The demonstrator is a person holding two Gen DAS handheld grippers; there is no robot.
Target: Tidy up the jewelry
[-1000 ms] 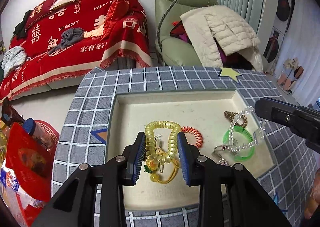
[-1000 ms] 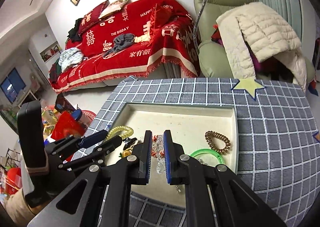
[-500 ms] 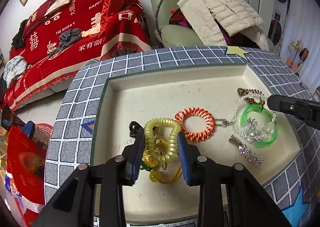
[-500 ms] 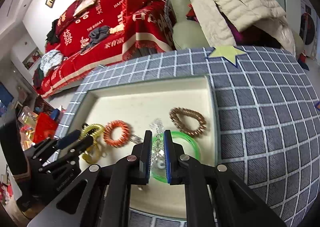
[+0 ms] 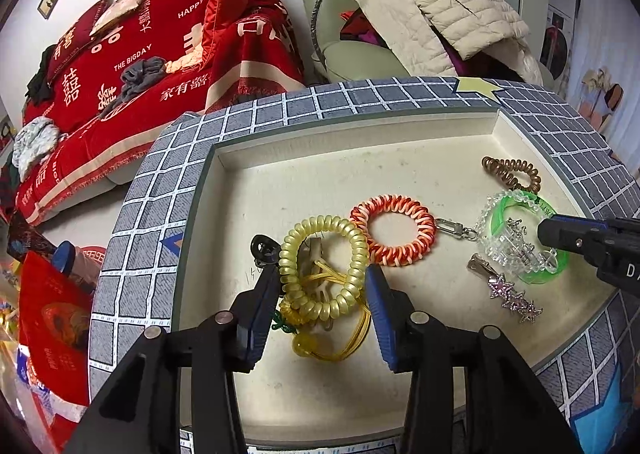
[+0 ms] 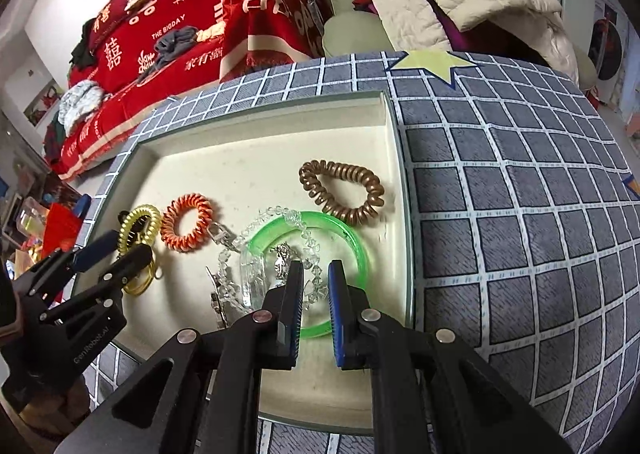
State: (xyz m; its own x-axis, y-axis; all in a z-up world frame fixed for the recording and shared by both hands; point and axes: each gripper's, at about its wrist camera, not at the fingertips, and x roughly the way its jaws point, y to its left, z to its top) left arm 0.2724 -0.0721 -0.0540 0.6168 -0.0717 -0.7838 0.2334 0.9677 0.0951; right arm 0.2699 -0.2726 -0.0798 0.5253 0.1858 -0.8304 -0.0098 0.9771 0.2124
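Jewelry: lying spread across the floor of the cream tray (image 5: 256, 157), sunk into the grid-patterned grey top (image 6: 520, 173).
Left gripper (image 5: 322, 286): jaws just widening, now standing clear either side of the yellow spiral coil bracelet (image 5: 324, 266); pads pressing on nothing, coil resting on the tray rather than hanging as a second ago.
Right gripper (image 6: 314, 286): jaws easing apart only slightly, narrow gap, straddling a strand of the clear crystal bead bracelet (image 6: 256, 254); whether pinching or just letting go, impossible to tell.
Meaning for the task: both pieces being set down in the tray, release looking like the step in hand.
Yellow coil: glossy, translucent, tangled with a yellow cord and bead charm (image 5: 320, 342).
Orange-and-white coil keyring (image 5: 394, 230): lying just right of the yellow one, metal clasp pointing toward the crystal beads.
Green bangle (image 6: 344, 246): translucent, lying under the crystal strand.
Brown spiral hair tie (image 6: 344, 189): sitting near the tray's far right wall.
Star hair clip (image 5: 512, 294): lying below the bangle.
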